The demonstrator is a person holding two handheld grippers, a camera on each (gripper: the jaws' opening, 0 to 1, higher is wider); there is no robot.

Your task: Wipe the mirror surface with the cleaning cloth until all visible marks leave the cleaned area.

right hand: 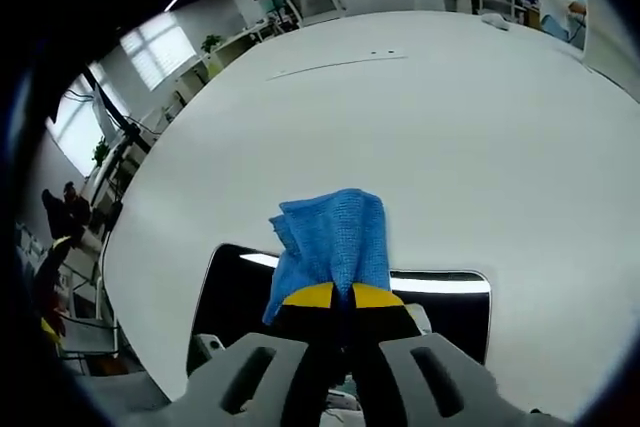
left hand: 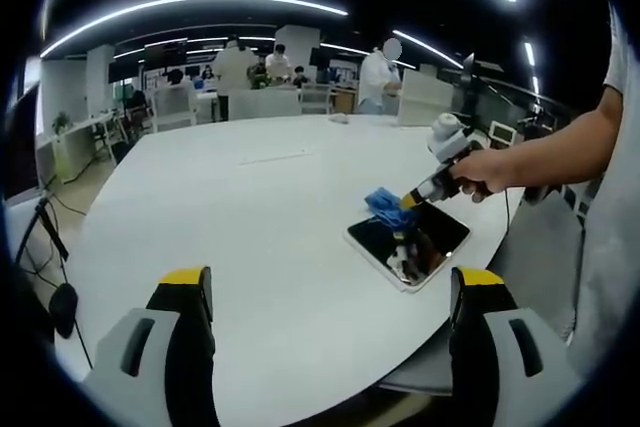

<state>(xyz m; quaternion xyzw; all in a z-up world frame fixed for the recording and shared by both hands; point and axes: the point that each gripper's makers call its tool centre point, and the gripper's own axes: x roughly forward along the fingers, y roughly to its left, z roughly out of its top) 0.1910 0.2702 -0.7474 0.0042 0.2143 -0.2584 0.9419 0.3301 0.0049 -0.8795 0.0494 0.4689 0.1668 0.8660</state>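
On the white table (left hand: pixel 250 237), the right gripper (right hand: pixel 343 296) pinches a blue cloth (right hand: pixel 335 237) over the mirror (right hand: pixel 450 307); the left gripper (left hand: pixel 330 297) hangs wide apart, with people (left hand: pixel 378 77) standing beyond.

My right gripper (right hand: pixel 342 299) covers the near middle of the mirror (right hand: pixel 230 292), and the blue cleaning cloth (right hand: pixel 335 237) hides its far edge there. In the left gripper view the cloth (left hand: pixel 384 203) covers the mirror's (left hand: pixel 425 237) far corner. The tabletop (left hand: pixel 260 237) is cut off at its near edge. The people standing far across the room (left hand: pixel 236 67) are too small to make out.
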